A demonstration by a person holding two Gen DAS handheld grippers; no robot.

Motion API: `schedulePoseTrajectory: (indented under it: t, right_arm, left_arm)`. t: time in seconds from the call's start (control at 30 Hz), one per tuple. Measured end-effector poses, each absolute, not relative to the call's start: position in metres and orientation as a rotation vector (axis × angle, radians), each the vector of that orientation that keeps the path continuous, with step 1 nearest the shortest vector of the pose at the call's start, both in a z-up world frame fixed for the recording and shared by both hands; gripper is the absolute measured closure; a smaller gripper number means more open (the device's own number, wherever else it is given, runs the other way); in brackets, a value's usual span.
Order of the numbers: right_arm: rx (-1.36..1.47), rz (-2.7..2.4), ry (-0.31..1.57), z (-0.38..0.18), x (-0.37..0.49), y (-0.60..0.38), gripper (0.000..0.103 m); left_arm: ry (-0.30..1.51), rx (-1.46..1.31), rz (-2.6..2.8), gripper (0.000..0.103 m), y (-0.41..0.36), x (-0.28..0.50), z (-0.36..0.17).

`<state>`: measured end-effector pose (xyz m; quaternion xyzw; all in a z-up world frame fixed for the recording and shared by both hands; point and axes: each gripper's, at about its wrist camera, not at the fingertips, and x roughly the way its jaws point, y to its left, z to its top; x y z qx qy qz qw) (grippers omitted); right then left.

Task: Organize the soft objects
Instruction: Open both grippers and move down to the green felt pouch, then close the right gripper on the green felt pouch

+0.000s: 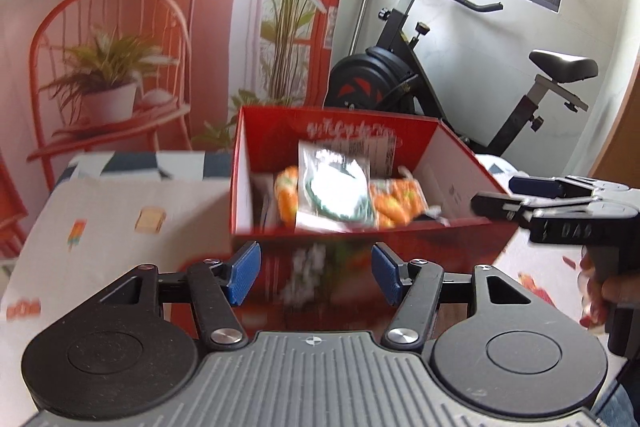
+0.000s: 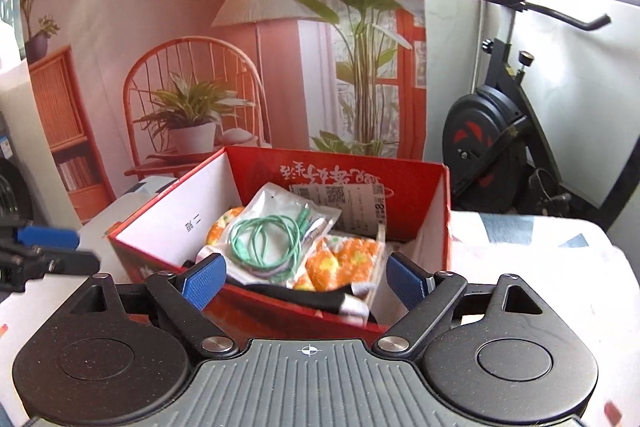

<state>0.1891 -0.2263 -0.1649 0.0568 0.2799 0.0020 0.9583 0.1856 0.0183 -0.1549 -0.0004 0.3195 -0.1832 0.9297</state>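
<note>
Standing on a patterned tablecloth, a red box faces a printed backdrop and an exercise bike.
Inside lie a bagged green cable and orange-flowered cloth; left tongs and right tongs gape empty just before it.

Orange floral cloth and bagged green cable inside red box

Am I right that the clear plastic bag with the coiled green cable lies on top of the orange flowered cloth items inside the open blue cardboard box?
Not quite: the cardboard box is red, not blue, as the right wrist view shows. The clear plastic bag with the coiled green cable does lie on top of the orange flowered cloth items inside it.
</note>
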Motion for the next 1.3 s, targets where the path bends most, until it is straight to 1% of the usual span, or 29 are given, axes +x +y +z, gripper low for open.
schedulePoseTrajectory:
  t: [0.13,0.3,0.4,0.53,0.6,0.87,0.93,1.07,1.1,1.2,1.23,1.3]
  right_arm:
    - [0.135,-0.003,0.558,-0.172,0.163,-0.228,0.019]
    - [0.158,-0.002,0.588,-0.191,0.136,-0.225,0.022]
    - [0.182,-0.002,0.616,-0.206,0.121,-0.22,0.025]
    - [0.18,-0.028,0.681,-0.229,0.105,-0.208,0.026]
    - [0.195,-0.031,0.71,-0.239,0.098,-0.204,0.028]
    - [0.244,-0.029,0.716,-0.258,0.069,-0.192,0.029]
    - [0.243,-0.012,0.738,-0.263,0.065,-0.186,0.031]
    - [0.229,0.037,0.783,-0.269,0.064,-0.174,0.038]
    - [0.22,0.047,0.784,-0.269,0.064,-0.172,0.043]
    - [0.195,0.075,0.802,-0.27,0.066,-0.166,0.051]
    - [0.193,0.087,0.808,-0.271,0.067,-0.164,0.053]
    - [0.196,0.108,0.82,-0.273,0.068,-0.163,0.055]
  left_arm:
    - [0.692,-0.053,-0.342,0.039,0.031,0.164,-0.171]
    - [0.733,-0.108,-0.328,0.039,0.041,0.143,-0.189]
    - [0.762,-0.107,-0.343,0.039,0.04,0.133,-0.199]
    - [0.811,-0.107,-0.349,0.04,0.038,0.129,-0.213]
    - [0.828,-0.129,-0.354,0.04,0.039,0.126,-0.218]
    - [0.896,-0.186,-0.441,0.041,0.028,0.112,-0.233]
    - [0.907,-0.176,-0.438,0.041,0.024,0.112,-0.237]
    - [0.938,-0.211,-0.422,0.041,0.023,0.123,-0.249]
    - [0.946,-0.223,-0.414,0.041,0.024,0.128,-0.252]
    - [0.958,-0.28,-0.407,0.042,0.028,0.14,-0.258]
    - [0.961,-0.309,-0.418,0.043,0.029,0.144,-0.26]
    - [0.976,-0.354,-0.445,0.049,0.028,0.151,-0.265]
